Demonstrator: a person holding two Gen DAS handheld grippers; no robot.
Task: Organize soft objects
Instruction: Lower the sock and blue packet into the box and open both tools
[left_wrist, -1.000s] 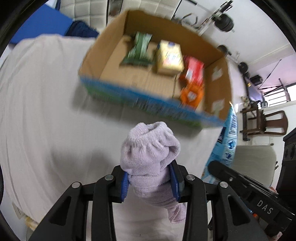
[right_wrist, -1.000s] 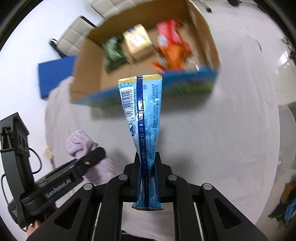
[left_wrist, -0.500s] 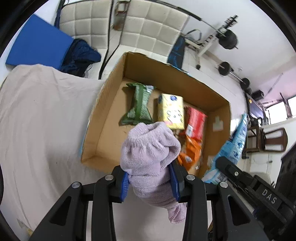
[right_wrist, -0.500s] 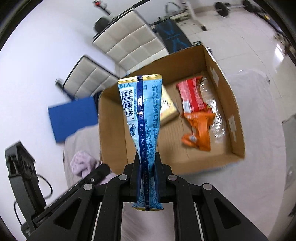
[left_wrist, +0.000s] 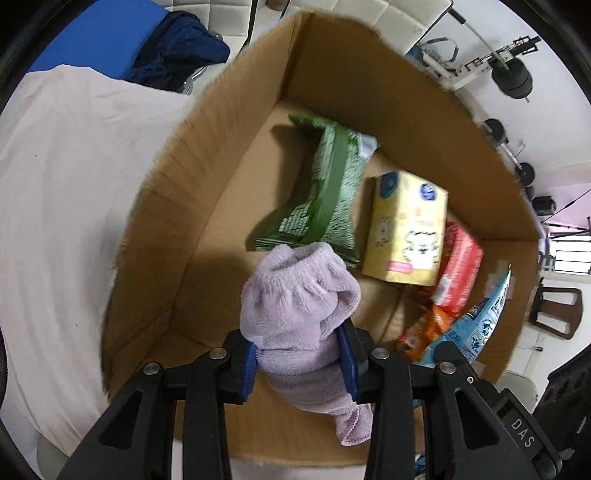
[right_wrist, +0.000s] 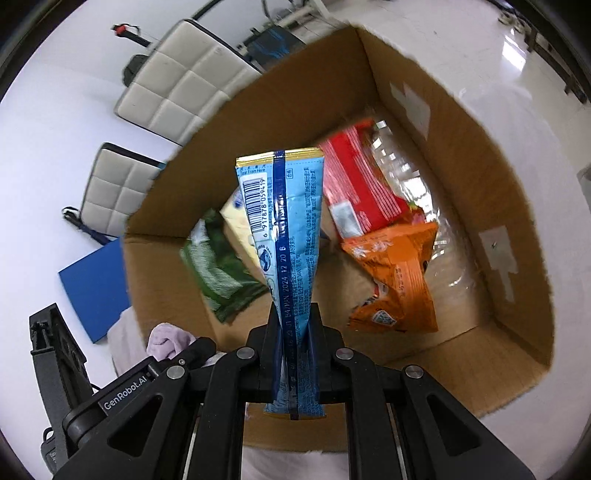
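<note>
My left gripper (left_wrist: 300, 363) is shut on a lilac fluffy sock (left_wrist: 295, 306) and holds it over the near left part of an open cardboard box (left_wrist: 177, 177). My right gripper (right_wrist: 294, 332) is shut on a light blue snack packet (right_wrist: 288, 236), held upright over the same box (right_wrist: 480, 173). Inside the box lie a green packet (left_wrist: 321, 192), a yellow carton (left_wrist: 406, 236), a red packet (right_wrist: 358, 184) and an orange packet (right_wrist: 399, 280). The blue packet also shows at the right in the left wrist view (left_wrist: 480, 325).
The box stands on a table covered with a white cloth (left_wrist: 55, 206). White padded chairs (right_wrist: 184, 77), a blue mat (right_wrist: 96, 284) and gym weights (left_wrist: 517, 77) lie beyond it on the floor. A clear plastic wrapper (right_wrist: 417, 177) lies at the box's right side.
Both grippers moved forward from in front of the box to above its inside, carrying the sock and the blue packet. The box now fills both views.
</note>
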